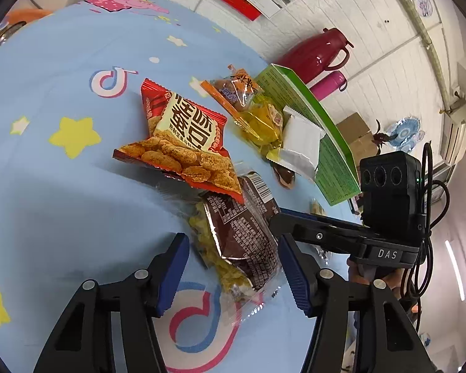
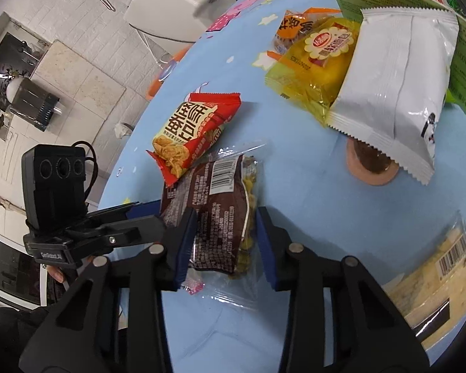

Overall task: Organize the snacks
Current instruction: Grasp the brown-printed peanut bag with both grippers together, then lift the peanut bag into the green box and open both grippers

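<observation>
Barely begun: both grippers spread, the right gripper (image 2: 225,242) and left gripper (image 1: 233,267) each straddling the brown packet (image 2: 220,211); other snacks ahead, unsorted.

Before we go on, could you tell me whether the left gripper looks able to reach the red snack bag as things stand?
Probably not directly: the brown packet lies between the open left gripper and the red snack bag, whose corner overlaps it.

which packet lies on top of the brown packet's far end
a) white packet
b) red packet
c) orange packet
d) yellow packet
b: the red packet overlaps the far end of the brown packet, while the white packet, yellow packet and orange packet lie apart by the green box.
</observation>
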Action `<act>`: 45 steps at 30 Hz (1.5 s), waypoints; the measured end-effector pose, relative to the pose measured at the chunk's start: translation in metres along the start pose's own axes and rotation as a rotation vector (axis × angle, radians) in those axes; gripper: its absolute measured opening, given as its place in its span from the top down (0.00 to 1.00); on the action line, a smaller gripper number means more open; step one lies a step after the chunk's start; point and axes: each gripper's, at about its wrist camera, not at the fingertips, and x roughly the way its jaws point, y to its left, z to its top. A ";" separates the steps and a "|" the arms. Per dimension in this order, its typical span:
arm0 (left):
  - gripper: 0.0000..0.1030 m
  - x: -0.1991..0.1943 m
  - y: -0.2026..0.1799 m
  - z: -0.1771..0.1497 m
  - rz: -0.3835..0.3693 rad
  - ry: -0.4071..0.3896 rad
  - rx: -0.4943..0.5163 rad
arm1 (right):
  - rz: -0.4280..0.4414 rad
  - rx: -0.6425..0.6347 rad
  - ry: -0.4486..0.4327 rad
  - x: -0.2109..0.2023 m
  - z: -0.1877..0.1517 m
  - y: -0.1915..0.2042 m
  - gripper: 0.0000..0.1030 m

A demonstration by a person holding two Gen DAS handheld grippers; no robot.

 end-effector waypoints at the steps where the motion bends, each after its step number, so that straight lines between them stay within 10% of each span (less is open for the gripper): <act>1: 0.46 0.001 -0.001 0.001 0.012 -0.005 0.003 | -0.002 -0.007 -0.005 -0.001 -0.001 0.001 0.62; 8: 0.61 0.003 -0.016 -0.003 0.102 -0.018 0.060 | -0.021 0.018 -0.067 -0.014 -0.023 0.004 0.71; 22: 0.62 -0.016 -0.086 0.001 0.056 -0.054 0.213 | -0.019 0.019 -0.297 -0.090 -0.047 0.019 0.74; 45: 0.62 0.091 -0.210 0.156 0.005 -0.052 0.428 | -0.094 0.228 -0.647 -0.185 0.038 -0.081 0.74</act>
